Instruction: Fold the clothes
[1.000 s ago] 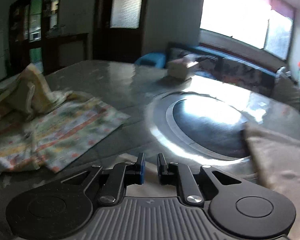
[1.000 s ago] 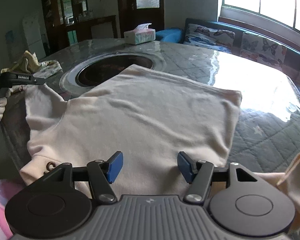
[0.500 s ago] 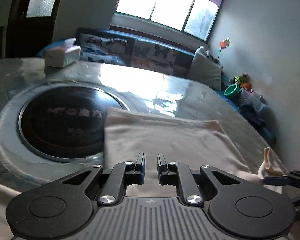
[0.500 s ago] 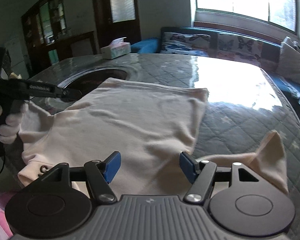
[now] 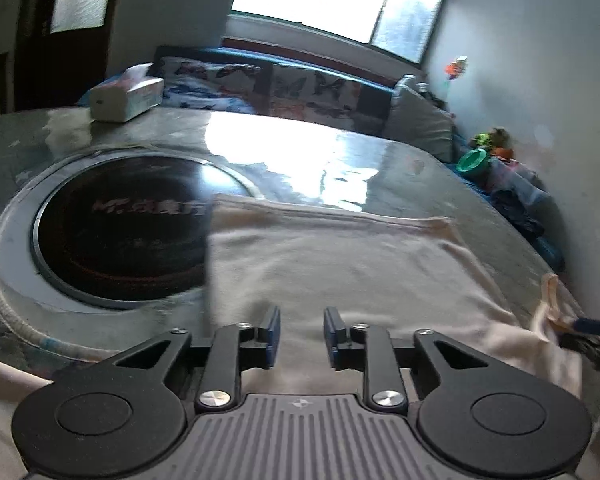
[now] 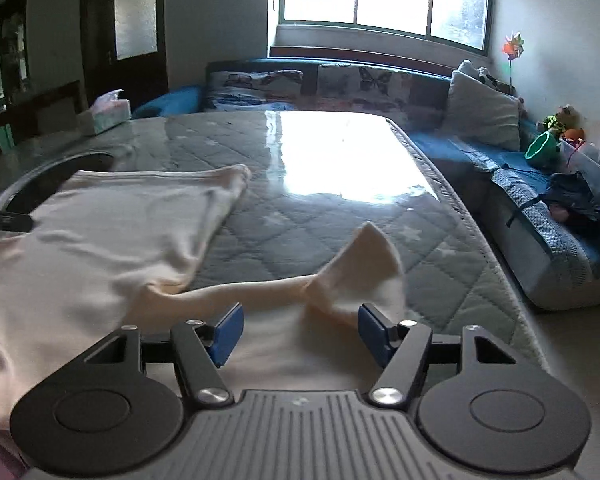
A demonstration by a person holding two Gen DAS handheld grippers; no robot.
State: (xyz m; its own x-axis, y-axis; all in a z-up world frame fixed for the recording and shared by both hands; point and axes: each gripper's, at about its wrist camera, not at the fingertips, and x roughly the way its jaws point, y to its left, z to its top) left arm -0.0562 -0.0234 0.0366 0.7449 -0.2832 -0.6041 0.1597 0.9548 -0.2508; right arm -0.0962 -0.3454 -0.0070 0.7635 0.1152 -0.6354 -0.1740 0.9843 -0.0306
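Cream cotton is filling the left wrist view: the shirt (image 5: 340, 264) is lying flat on the table (image 5: 400, 164), its left edge overlapping the round black cooktop (image 5: 116, 236) set into the tabletop. The left gripper (image 5: 302, 336) is hovering over the shirt's near part with a narrow gap between its blue pads, nothing between them. Beyond the cooktop a tissue box (image 5: 126, 94) is sitting near the table's far edge. At the frame's right edge the other tool is showing only as a dark blur beside a raised flap of cloth – its tips are impossible to read from here.

Looking along the right gripper (image 6: 298, 332), the tongs are standing wide, the shirt's right sleeve (image 6: 360, 264) lying just ahead of them on the quilted cover, its cuff curling upward, well to the right of the cooktop. The shirt body is spreading away toward the cooktop, whose rim is barely peeking out at the left.

Judging by the layout, the sleeve is waiting to be folded inward. Doing it well would mean closing on the cuff itself, both layers together, then carrying it low across the body so the flat part is not dragged. Whether the pads are touching fabric is unclear – the tool body is hiding the near hem and collar.
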